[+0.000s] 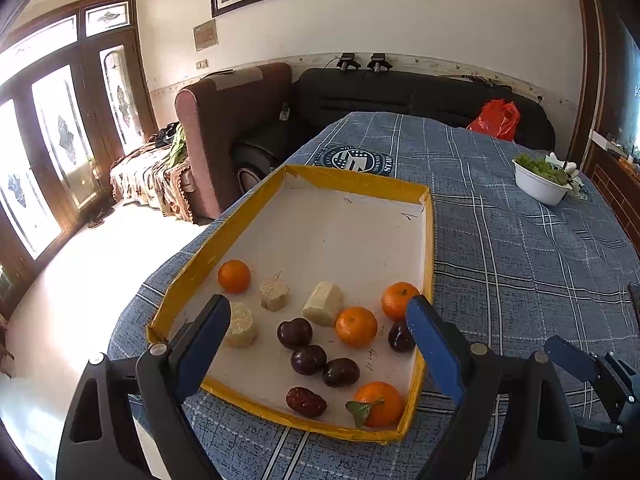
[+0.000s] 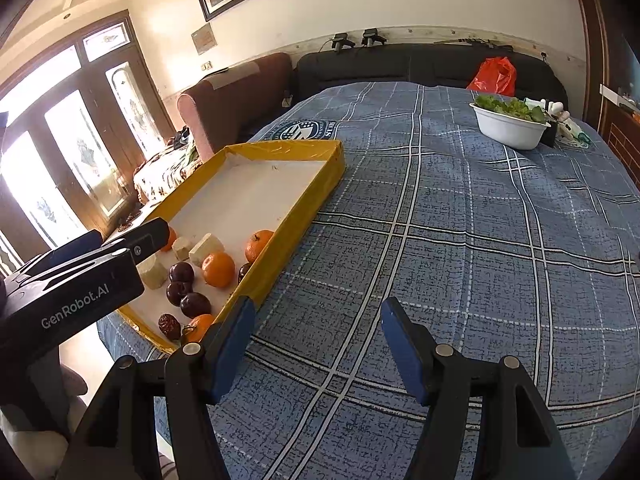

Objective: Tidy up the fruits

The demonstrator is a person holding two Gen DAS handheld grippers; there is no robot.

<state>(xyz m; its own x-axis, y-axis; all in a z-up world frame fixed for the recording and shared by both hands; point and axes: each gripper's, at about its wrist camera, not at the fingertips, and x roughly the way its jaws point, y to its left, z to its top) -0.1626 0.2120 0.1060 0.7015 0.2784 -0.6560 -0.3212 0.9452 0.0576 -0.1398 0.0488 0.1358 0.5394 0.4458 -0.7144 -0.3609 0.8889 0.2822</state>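
Note:
A yellow-rimmed tray (image 1: 429, 240) with a white floor lies on the blue checked cloth; it also shows in the right wrist view (image 2: 308, 200). Its near end holds several oranges (image 1: 356, 326), dark plums (image 1: 308, 359), a red date (image 1: 306, 401) and three pale cut chunks (image 1: 324, 309). My left gripper (image 1: 316, 312) is open and empty, hovering over the tray's near end. My right gripper (image 2: 318, 312) is open and empty over the bare cloth, right of the tray. The left gripper's body (image 2: 72, 284) covers part of the tray in the right wrist view.
A white bowl of greens (image 2: 510, 128) stands at the far right of the table (image 2: 460, 240), with small items beside it. A red plastic bag (image 1: 496, 118) lies on the black sofa behind. A brown armchair (image 1: 224, 120) stands at the far left.

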